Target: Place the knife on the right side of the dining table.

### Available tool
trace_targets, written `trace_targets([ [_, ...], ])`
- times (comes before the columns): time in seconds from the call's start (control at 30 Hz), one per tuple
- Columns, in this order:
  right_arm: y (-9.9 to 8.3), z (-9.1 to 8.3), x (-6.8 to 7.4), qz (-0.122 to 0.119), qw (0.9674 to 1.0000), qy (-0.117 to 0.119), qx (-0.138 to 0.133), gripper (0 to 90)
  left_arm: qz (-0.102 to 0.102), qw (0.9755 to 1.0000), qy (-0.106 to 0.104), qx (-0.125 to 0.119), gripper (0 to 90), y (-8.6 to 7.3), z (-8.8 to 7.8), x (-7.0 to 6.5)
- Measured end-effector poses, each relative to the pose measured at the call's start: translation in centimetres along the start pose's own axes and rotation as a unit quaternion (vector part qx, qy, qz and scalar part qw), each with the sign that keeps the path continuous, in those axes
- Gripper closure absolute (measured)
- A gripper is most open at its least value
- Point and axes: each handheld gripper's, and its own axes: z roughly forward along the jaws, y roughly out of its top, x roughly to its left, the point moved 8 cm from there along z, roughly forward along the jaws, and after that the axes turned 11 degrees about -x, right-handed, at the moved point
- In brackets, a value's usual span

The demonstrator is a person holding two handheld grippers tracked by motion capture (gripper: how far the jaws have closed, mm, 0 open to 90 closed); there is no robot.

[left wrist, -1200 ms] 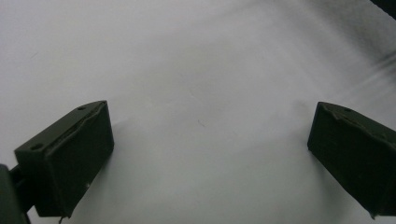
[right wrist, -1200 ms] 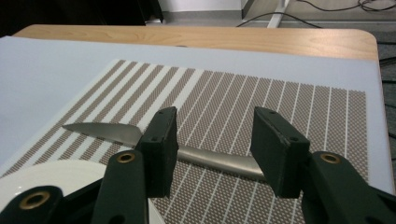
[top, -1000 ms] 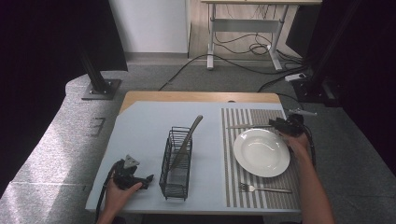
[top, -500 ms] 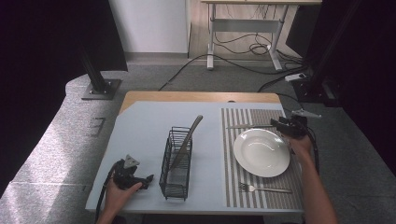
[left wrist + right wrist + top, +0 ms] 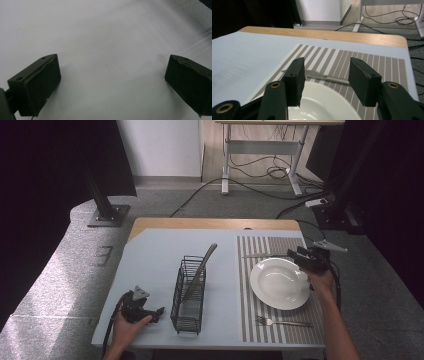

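Observation:
A white plate (image 5: 279,282) lies on a striped placemat (image 5: 250,310) at the table's right. A knife (image 5: 262,255) lies across the mat just beyond the plate, and a fork (image 5: 282,322) lies on its near side. My right gripper (image 5: 296,254) hovers over the plate's far right rim, pointing left. In the right gripper view its fingers (image 5: 295,77) stand open with nothing between them, the knife (image 5: 322,76) beyond and the plate (image 5: 324,105) below. My left gripper (image 5: 157,313) rests at the front left, open over the bare table (image 5: 107,50).
A black wire basket (image 5: 189,295) stands mid-table with a long grey utensil (image 5: 202,267) leaning out of it. The pale blue mat (image 5: 160,255) covers the table's left half. The wooden table edge (image 5: 210,223) runs along the far side.
My right gripper has shifted a little and lifted beside the plate's far right rim. The left gripper, basket, plate and cutlery have not moved.

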Motion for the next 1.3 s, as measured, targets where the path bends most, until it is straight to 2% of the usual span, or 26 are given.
trace_targets([
  [0.2,-0.8,-2.4,1.5,0.002,0.9999,0.008,-0.01,47.2,0.0,1.0,0.0,0.0,0.0,0.0,0.0,0.0],
  [0.4,-1.7,-4.7,3.9,-0.004,0.9995,0.025,-0.019,46.9,0.001,1.0,0.0,0.0,0.0,0.0,0.0,0.0],
  [0.63,-2.6,-7.6,7.6,-0.012,0.9985,0.048,-0.023,45.9,0.001,1.0,0.0,0.0,0.0,0.0,0.0,0.0],
  [0.8,-4.1,-8.9,10.7,-0.015,0.9976,0.066,-0.017,45.3,0.002,1.0,0.0,0.0,0.0,0.0,0.0,0.0],
  [0.97,-5.9,-9.3,13.3,-0.021,0.9967,0.078,-0.006,44.4,0.002,1.0,0.0,0.0,0.1,0.0,-0.1,0.0],
  [1.07,-7.3,-9.0,14.7,-0.02,0.9954,0.093,0.004,44.4,0.003,1.0,0.0,-0.001,0.2,0.0,-0.1,0.0],
  [1.2,-9.3,-8.2,16.3,-0.03,0.9934,0.108,0.024,44.4,0.002,1.0,0.0,0.0,0.2,0.0,-0.1,0.0],
  [1.3,-10.0,-7.8,17.0,-0.036,0.992,0.116,0.034,44.3,0.003,1.0,0.0,0.0,0.1,0.0,-0.1,0.0],
])
